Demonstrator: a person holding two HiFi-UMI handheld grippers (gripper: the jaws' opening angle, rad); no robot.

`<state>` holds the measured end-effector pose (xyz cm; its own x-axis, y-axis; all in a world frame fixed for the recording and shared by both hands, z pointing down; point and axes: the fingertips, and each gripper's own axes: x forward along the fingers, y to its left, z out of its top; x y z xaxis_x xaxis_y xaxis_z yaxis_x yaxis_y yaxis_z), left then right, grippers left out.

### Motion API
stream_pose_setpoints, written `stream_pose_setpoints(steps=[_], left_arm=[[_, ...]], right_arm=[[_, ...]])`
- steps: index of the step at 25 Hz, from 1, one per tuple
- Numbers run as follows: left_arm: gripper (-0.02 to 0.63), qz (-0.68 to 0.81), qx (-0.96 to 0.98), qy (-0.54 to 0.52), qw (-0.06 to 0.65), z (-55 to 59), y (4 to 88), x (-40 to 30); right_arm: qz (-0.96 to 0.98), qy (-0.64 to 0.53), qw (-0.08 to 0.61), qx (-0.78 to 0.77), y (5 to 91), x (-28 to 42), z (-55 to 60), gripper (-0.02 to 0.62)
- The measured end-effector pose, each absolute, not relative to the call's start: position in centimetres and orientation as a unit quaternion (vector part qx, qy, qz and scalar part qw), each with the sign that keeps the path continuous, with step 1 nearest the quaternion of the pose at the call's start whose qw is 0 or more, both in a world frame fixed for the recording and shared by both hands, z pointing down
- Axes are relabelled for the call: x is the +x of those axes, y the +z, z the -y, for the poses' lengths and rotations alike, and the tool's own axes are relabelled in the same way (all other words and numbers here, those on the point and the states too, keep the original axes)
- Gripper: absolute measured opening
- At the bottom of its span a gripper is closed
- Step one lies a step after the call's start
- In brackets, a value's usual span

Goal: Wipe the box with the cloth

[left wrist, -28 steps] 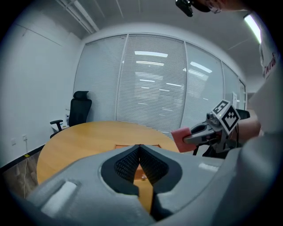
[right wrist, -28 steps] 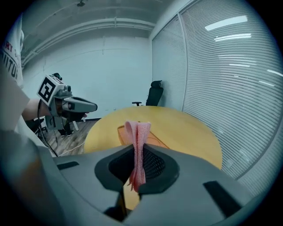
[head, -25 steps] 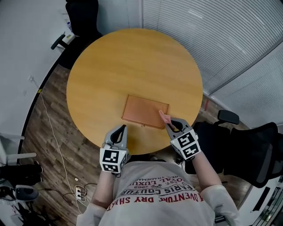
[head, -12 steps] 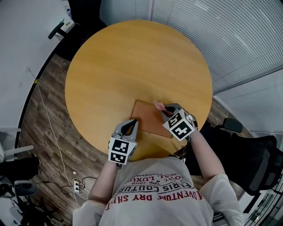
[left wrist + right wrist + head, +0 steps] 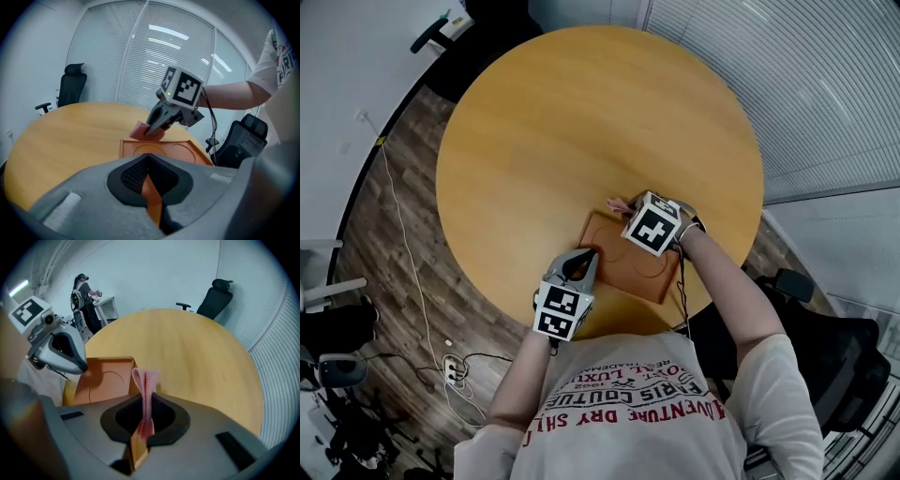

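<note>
Fingers (image 5: 171, 417) of your right gripper (image 5: 630, 207) are pressed together on the pink cloth (image 5: 146, 380), which stands folded and upright between them. Your left gripper (image 5: 584, 261) is likewise closed: its own view shows a strip of the flat orange box (image 5: 630, 267) pinched between the pads, at the box's near-left edge. The box lies on the round wooden table (image 5: 581, 122), close to the near right rim.

Changes noted:
- A second ago your left gripper sat at the table's near rim, apart from the box and holding nothing. It has since moved in and clamped the edge.
- A second ago your right gripper held the cloth at the box's near-right corner. Half a second ago it was about midway along the far edge. It now sits at the far edge, toward the far-left corner.

Assessment: the box is now braced against sliding, so a firmer stroke is possible. The cloth's travel suggests one pass over the top face is done or nearly done, and the wipe is under way rather than finished.

Open item: the left gripper view puts the cloth's lower edge right at the far rim, but no view settles whether it presses on the surface or rides just above it. Confirm contact before you count this pass.
</note>
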<state>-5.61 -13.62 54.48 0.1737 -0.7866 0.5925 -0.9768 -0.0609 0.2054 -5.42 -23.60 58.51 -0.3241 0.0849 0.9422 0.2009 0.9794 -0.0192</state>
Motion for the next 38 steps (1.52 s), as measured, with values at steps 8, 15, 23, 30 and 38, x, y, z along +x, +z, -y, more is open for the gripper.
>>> stream_pose_setpoints(steps=[8,15,23,30,38], left_arm=[[0.009,0.612,0.71,0.164,0.306,15.0,55.4,-5.5],[0.009,0.615,0.704,0.151,0.321,14.8,55.5,-4.6],[0.009,0.608,0.688,0.141,0.37,14.6,56.8,-4.3],[0.009,0.61,0.681,0.194,0.355,14.9,57.5,-3.9],[0.009,0.612,0.672,0.202,0.365,14.6,58.2,-4.4]], right_arm=[[0.776,-0.029,0.602,-0.185,61.0,-9.0,22.8,0.031],[0.742,-0.023,0.617,-0.261,62.7,-8.6,21.0,0.031],[0.722,-0.06,0.632,-0.275,63.6,-8.3,20.8,0.029],[0.713,-0.075,0.636,-0.287,63.6,-7.3,21.1,0.029],[0.688,-0.114,0.651,-0.3,63.7,-4.5,21.6,0.029]])
